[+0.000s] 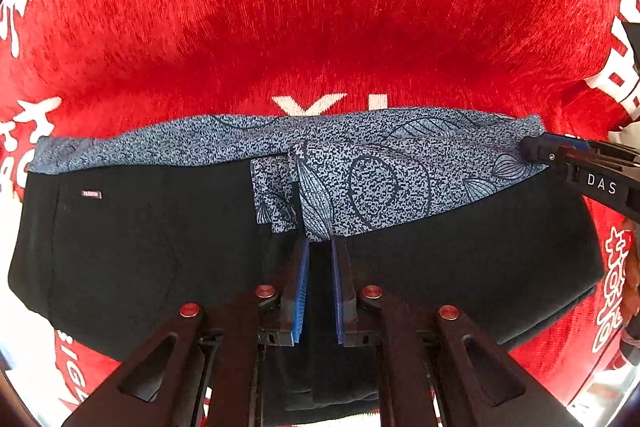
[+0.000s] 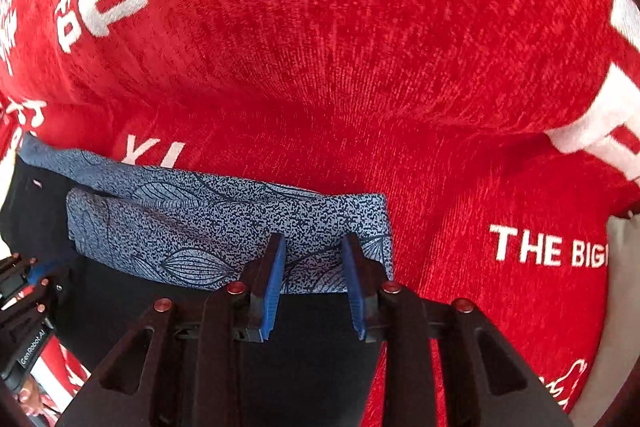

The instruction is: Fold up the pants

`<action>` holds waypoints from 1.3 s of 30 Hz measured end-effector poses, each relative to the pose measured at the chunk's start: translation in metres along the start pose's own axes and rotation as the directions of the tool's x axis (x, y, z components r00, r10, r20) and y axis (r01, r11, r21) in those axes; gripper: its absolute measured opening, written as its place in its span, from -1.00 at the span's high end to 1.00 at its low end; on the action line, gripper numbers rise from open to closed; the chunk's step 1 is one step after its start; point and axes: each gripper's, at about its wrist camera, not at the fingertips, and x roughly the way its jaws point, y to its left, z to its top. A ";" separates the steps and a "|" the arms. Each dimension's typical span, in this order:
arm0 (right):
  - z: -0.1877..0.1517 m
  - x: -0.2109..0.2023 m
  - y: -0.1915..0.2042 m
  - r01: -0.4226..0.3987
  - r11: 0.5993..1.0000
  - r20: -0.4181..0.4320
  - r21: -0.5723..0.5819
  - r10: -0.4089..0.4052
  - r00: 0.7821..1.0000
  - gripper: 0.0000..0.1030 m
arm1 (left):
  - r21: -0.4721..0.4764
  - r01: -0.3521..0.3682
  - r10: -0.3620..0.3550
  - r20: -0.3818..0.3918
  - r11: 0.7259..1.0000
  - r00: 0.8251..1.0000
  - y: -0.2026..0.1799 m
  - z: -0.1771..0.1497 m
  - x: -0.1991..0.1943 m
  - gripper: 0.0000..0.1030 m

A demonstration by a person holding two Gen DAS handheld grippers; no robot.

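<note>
The pants (image 1: 160, 247) lie flat on the red blanket (image 1: 320, 27), black side up, with the patterned band (image 1: 240, 141) along the far edge and a patterned flap (image 1: 360, 195) turned back over it.

Our left gripper (image 1: 320, 247) is clenched on that flap. Our right gripper (image 2: 314, 247) sits over the band's right corner with jaws partly apart, the pads astride the cloth; we cannot tell whether they press it.

The risk, as we judge it: if the right side lifts without a true grip, the corner slips and the fold goes askew. The thin flap could also slide from the left pinch.

Nothing stands in the way; only the blanket's white lettering (image 2: 548, 247) lies nearby.
</note>
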 end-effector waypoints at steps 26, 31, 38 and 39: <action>-0.060 -0.081 0.053 0.032 0.999 -0.058 0.041 -0.030 0.998 -0.75 | -0.106 -0.029 0.023 -0.054 0.994 0.998 0.039 -0.047 -0.056 -0.64; -0.063 -0.085 0.075 0.049 0.999 -0.062 -0.006 -0.049 0.997 -0.83 | -0.162 -0.044 0.031 -0.077 0.986 0.997 0.058 -0.068 -0.067 -0.64; -0.070 -0.087 0.105 0.043 0.997 -0.079 -0.058 -0.048 0.996 -0.83 | -0.241 -0.056 0.034 -0.095 0.969 0.995 0.091 -0.092 -0.075 -0.64; -0.071 -0.087 0.109 0.041 0.997 -0.083 -0.064 -0.046 0.996 -0.83 | -0.248 -0.058 0.035 -0.094 0.967 0.995 0.096 -0.094 -0.076 -0.64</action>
